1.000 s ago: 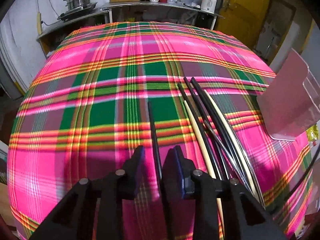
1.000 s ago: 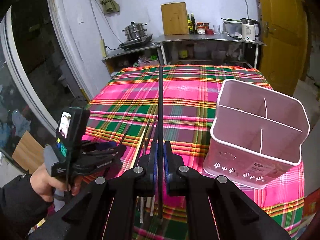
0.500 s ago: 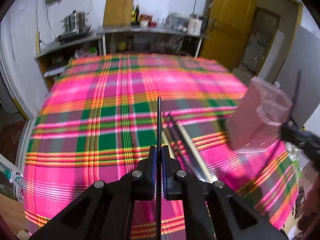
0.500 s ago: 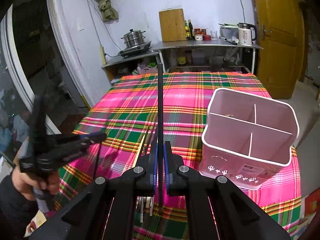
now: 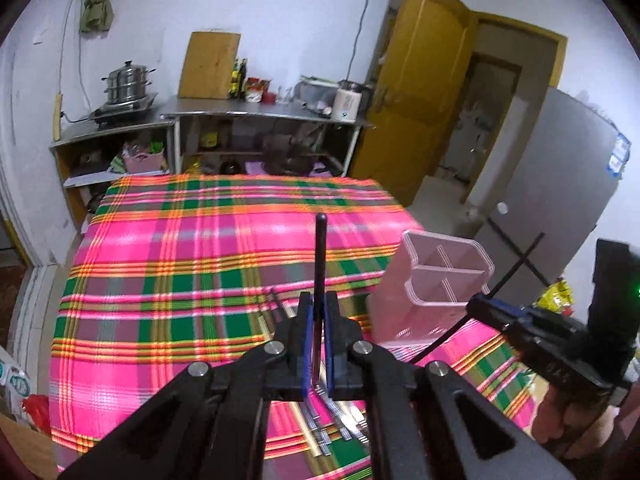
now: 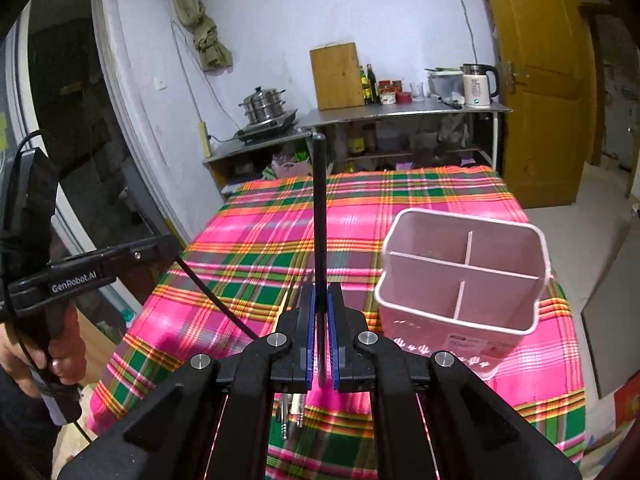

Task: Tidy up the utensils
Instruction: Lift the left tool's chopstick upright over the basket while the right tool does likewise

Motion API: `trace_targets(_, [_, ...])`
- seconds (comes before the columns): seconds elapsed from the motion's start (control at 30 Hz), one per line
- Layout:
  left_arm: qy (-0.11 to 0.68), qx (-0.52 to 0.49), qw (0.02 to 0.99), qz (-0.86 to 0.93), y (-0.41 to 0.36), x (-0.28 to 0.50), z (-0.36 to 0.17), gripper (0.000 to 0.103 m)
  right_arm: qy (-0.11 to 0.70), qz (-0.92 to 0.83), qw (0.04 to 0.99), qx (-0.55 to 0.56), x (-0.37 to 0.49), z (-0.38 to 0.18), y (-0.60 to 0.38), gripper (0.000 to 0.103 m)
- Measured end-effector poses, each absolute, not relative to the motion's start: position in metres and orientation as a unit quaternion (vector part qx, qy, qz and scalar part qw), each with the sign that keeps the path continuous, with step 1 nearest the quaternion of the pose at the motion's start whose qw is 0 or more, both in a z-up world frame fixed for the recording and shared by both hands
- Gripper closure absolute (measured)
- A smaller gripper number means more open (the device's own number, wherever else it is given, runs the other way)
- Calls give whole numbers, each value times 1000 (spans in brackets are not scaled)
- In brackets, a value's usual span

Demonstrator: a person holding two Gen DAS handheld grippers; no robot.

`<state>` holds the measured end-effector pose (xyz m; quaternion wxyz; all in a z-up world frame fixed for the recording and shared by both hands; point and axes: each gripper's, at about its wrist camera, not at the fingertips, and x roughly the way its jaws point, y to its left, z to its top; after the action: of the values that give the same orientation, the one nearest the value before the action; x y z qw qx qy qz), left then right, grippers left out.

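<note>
Left wrist view: left gripper (image 5: pixel 318 344), fingers pinched on one black chopstick (image 5: pixel 320 264) that juts up and forward, clear of the cloth. Plaid tablecloth (image 5: pixel 160 280), pink and green, covers the table. Pink utensil holder (image 5: pixel 444 276), three open compartments, stands upright to the right of the gripper, near the table's right edge. Remaining chopsticks (image 5: pixel 324 432), dark and pale, lie in a loose bundle on the cloth under the gripper. Right gripper (image 5: pixel 492 308) shows at far right, carried by a hand (image 5: pixel 560 412), a second thin black stick slanting through it.

Right wrist view: right gripper (image 6: pixel 320 340), fingers pressed onto its own black chopstick (image 6: pixel 320 216), tip raised toward the far shelves. Holder (image 6: pixel 464 276) sits just right of it, empty as far as can be seen. Left gripper (image 6: pixel 132 254) enters from the left, its stick angling down and to the right toward the bundle (image 6: pixel 294 408).

Risks, judged:
- Each stick is held near one end; the long free end may swing or slip in the pads during the carry.
- Both sticks head for the same holder; they could cross or knock each other near its rim.
- A tip catching a divider or wall could tip the light holder, which stands close to the table edge.
- Released too high, a stick may bounce out.
</note>
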<state>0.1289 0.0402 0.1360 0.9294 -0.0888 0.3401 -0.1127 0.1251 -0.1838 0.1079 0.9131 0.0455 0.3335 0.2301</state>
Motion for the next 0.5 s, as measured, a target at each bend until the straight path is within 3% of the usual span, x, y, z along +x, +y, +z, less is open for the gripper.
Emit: trace_targets(0.5, [296,-107,926,-208,-22,161,200,98,262,172,944,104,134,175,-251,97])
